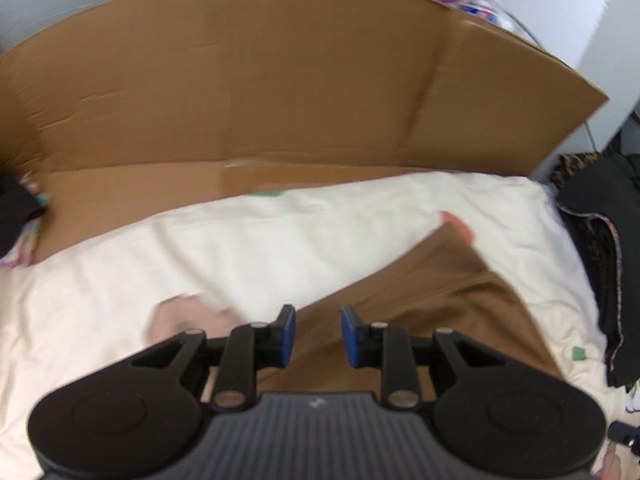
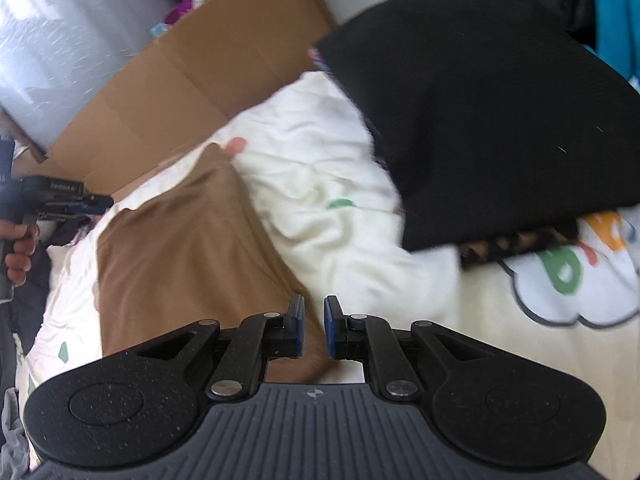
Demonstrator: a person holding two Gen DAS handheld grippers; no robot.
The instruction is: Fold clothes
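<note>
A brown garment (image 1: 420,292) (image 2: 180,248) lies spread flat on a cream bedspread (image 1: 280,240), one corner pointing toward the cardboard. My left gripper (image 1: 318,332) hovers over the garment's near edge with a plain gap between its blue pads (image 1: 289,336) and nothing in it. In the right wrist view a hand (image 2: 18,256) holds that same left gripper (image 2: 106,202) above the far left side of the garment. My right gripper (image 2: 313,328) stands over the garment's near right corner, pads a narrow slit apart, no cloth pinched between them.
A large cardboard sheet (image 1: 280,80) (image 2: 180,72) stands behind the bed. A stack of folded black clothes (image 2: 480,112) (image 1: 600,260) sits at the right on a leopard-print piece (image 2: 520,246). The bedspread (image 2: 328,168) carries coloured prints (image 2: 568,272).
</note>
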